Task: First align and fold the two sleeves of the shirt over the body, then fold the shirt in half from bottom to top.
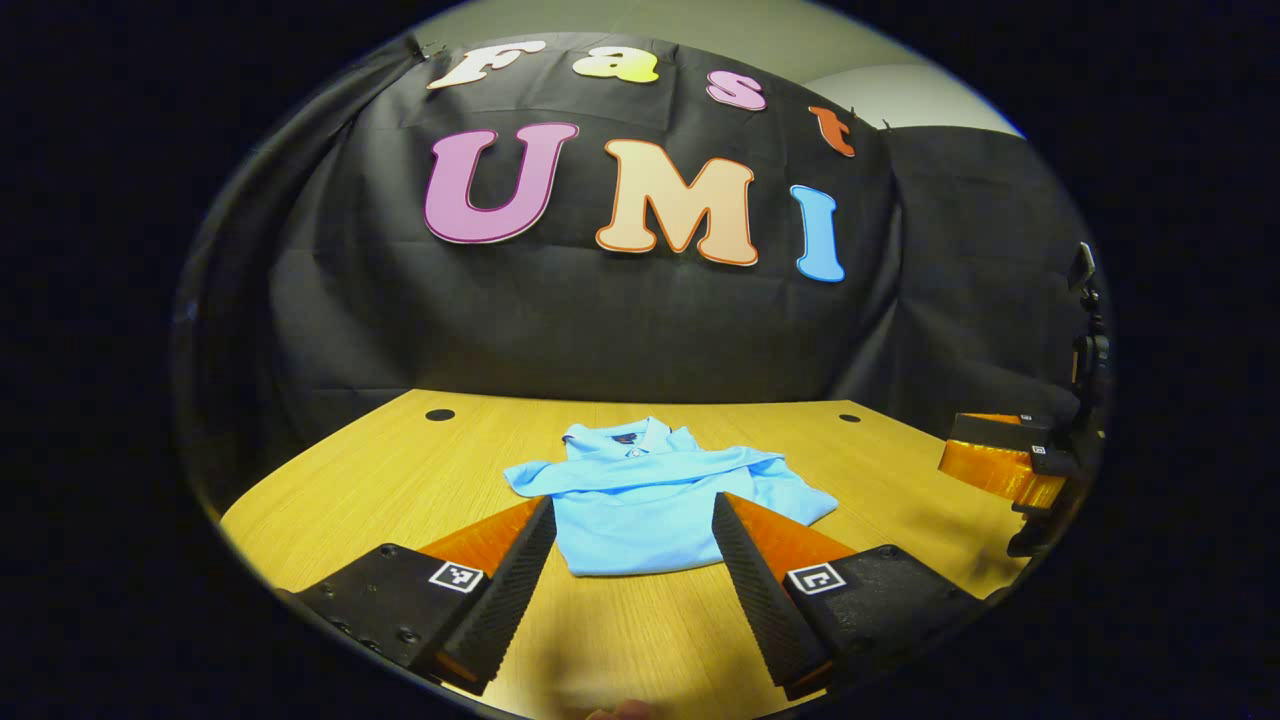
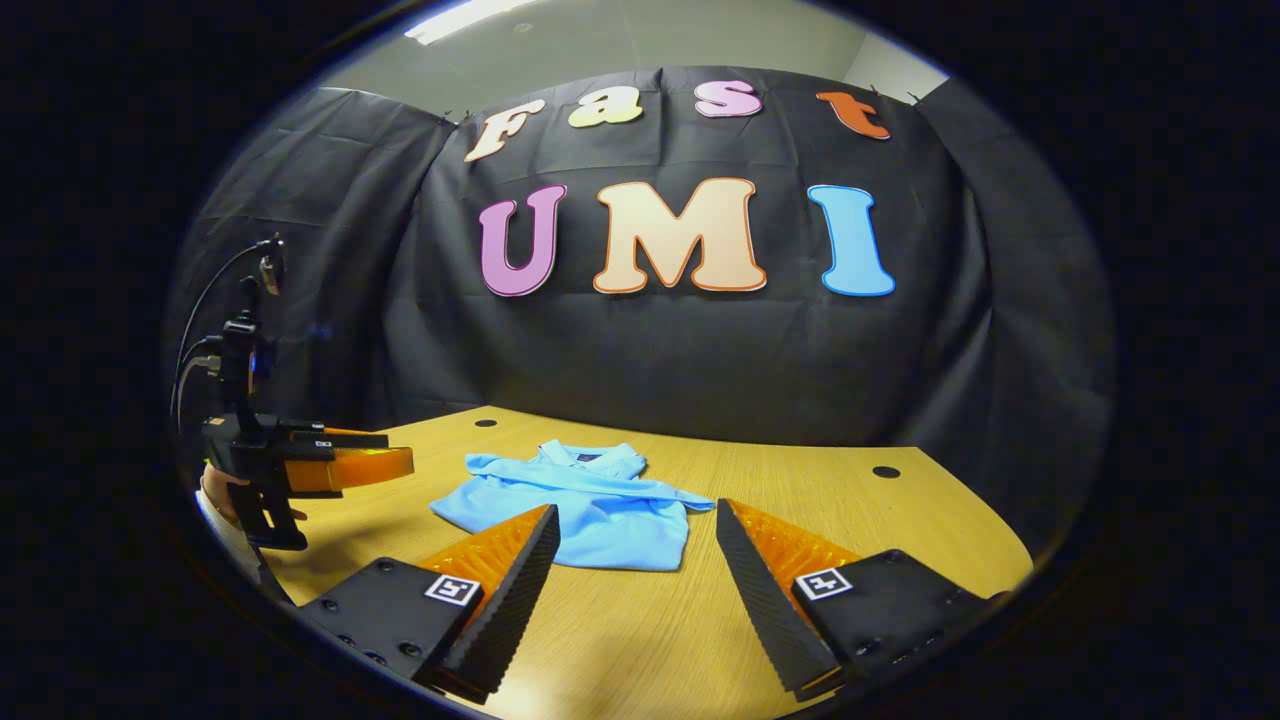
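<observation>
A light blue shirt [image 1: 650, 495] lies flat near the middle of the wooden surface [image 1: 420, 470], collar toward the black cloth wall. In the left gripper view one sleeve [image 1: 640, 470] is folded across the chest, running as a band from the shirt's left edge to its right shoulder area, while the other sleeve [image 1: 800, 495] juts out at the right side over the wood. The bottom hem faces the camera and lies straight.

The left gripper [image 1: 633, 520] hovers above the surface just short of the hem, its fingers spread wide apart and grasping nothing (the shirt is seen through the gap between them). The right gripper [image 2: 636, 525] is likewise released, fingers parted, with bare wood and the shirt's [image 2: 575, 505] near corner visible between them.

In the right gripper view the left gripper [image 2: 330, 465] is seen side-on at the left, raised above the surface and held by a hand [image 2: 215, 495]; cables rise from its top. In the left gripper view the right gripper [image 1: 1010, 460] sits at the far right edge, also off the surface and well apart from the shirt. Two small dark holes [image 1: 440, 414] mark the far part of the surface.
</observation>
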`<state>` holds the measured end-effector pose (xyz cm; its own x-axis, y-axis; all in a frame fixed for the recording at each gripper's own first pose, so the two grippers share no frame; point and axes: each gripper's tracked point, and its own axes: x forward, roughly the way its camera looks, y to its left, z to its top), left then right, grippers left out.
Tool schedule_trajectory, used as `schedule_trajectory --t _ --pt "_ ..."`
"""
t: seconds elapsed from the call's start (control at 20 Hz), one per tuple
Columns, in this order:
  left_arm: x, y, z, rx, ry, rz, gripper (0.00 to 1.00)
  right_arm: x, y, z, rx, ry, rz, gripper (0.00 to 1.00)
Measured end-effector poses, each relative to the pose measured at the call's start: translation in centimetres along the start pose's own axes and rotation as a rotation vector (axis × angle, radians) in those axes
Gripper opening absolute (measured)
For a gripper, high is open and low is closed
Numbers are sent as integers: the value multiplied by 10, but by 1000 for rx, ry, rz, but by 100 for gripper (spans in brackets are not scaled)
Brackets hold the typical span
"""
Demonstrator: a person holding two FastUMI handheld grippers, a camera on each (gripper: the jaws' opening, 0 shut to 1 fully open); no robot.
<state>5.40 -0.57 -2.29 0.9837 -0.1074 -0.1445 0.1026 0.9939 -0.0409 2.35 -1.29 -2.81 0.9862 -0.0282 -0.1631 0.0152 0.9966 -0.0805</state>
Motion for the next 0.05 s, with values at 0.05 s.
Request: schedule_trajectory --t 0.05 --pt "-1 0 2 5 -6 2 94 -2 0 -3 5 0 -4 98"
